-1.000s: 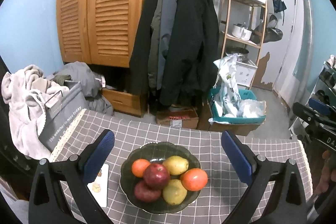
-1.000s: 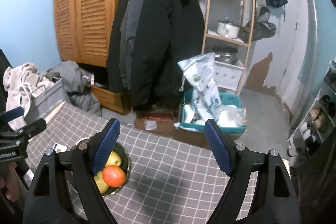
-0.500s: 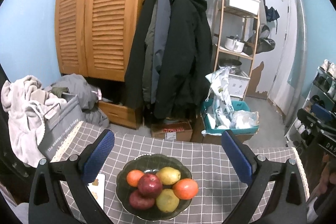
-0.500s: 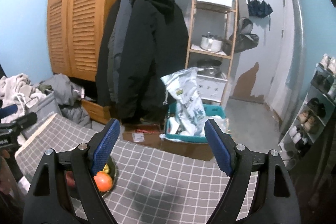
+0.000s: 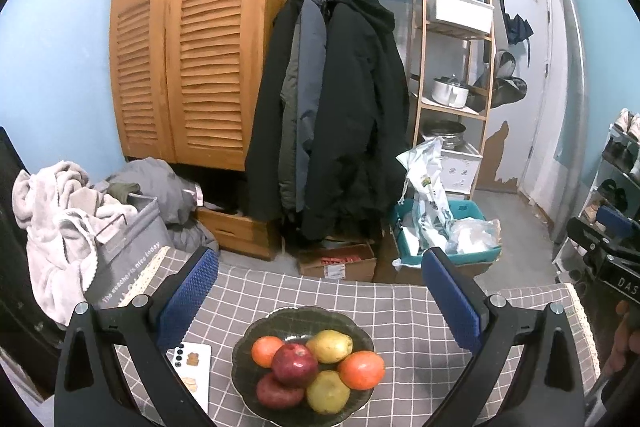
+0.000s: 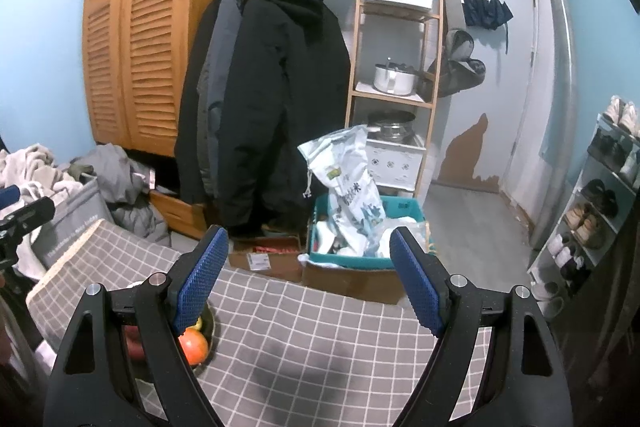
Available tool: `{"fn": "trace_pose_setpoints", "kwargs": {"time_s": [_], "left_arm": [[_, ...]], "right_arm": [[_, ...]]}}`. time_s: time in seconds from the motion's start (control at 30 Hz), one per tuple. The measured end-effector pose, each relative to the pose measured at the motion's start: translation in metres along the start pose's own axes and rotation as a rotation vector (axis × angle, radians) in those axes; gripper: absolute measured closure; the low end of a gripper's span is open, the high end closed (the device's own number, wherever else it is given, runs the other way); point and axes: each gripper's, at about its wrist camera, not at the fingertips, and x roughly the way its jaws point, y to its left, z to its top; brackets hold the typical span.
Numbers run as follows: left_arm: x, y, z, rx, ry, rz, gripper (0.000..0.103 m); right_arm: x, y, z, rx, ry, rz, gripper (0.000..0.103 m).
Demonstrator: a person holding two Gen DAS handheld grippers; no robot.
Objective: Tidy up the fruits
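Note:
A dark green bowl (image 5: 298,319) sits on the grey checked tablecloth (image 5: 380,311) and holds several fruits: a red apple (image 5: 295,364), two oranges (image 5: 361,369), two yellow pears (image 5: 329,346) and a dark red fruit (image 5: 276,391). My left gripper (image 5: 320,301) is open and empty, raised above and behind the bowl. My right gripper (image 6: 308,285) is open and empty, to the right of the bowl (image 6: 210,327), where an orange (image 6: 194,347) shows beside its left finger.
A white phone (image 5: 194,371) lies left of the bowl. Past the table's far edge stand a cardboard box (image 5: 338,263), a teal bin with bags (image 5: 444,231), hanging coats (image 5: 332,115), a wooden wardrobe and a shelf. A grey laundry basket (image 5: 120,259) is at the left.
Both grippers have risen and tilted up, so the bowl sits lower and smaller in view. Both stay open and empty. The fruits have not moved.

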Motion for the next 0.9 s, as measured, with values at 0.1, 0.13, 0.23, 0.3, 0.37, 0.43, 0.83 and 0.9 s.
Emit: {"fn": "trace_pose_setpoints", "kwargs": {"time_s": [0.1,0.13,0.23,0.3,0.37,0.43,0.83,0.9], "left_arm": [[-0.0001,-0.0002,-0.0003,0.003,0.001,0.002,0.000],[-0.0003,-0.0004,-0.0003,0.002,0.000,0.003,0.000],[0.0000,0.0006,-0.0008,0.001,0.001,0.005,0.000],[-0.0005,0.0015,-0.0006,-0.001,0.001,0.005,0.000],[-0.0001,0.0012,-0.0006,0.001,0.000,0.004,0.000],[-0.0003,0.0013,-0.0005,0.002,0.002,0.006,0.000],[-0.0003,0.0029,-0.0009,0.000,0.001,0.007,0.000],[-0.0005,0.0031,-0.0010,0.000,0.002,0.008,0.000]], "right_arm": [[0.0005,-0.0005,-0.0002,-0.002,0.001,0.000,0.021],[0.0004,-0.0008,-0.0003,-0.002,0.000,-0.001,0.021],[0.0011,-0.0004,-0.0004,-0.003,0.003,-0.001,0.021],[0.0009,-0.0016,-0.0014,-0.004,0.004,0.000,0.021],[0.0009,-0.0016,-0.0011,-0.004,0.003,0.000,0.021],[0.0012,-0.0018,-0.0013,-0.006,0.002,0.001,0.021],[0.0012,-0.0010,-0.0012,-0.006,0.003,-0.001,0.021],[0.0014,-0.0014,-0.0013,-0.006,0.003,0.001,0.021]]}}
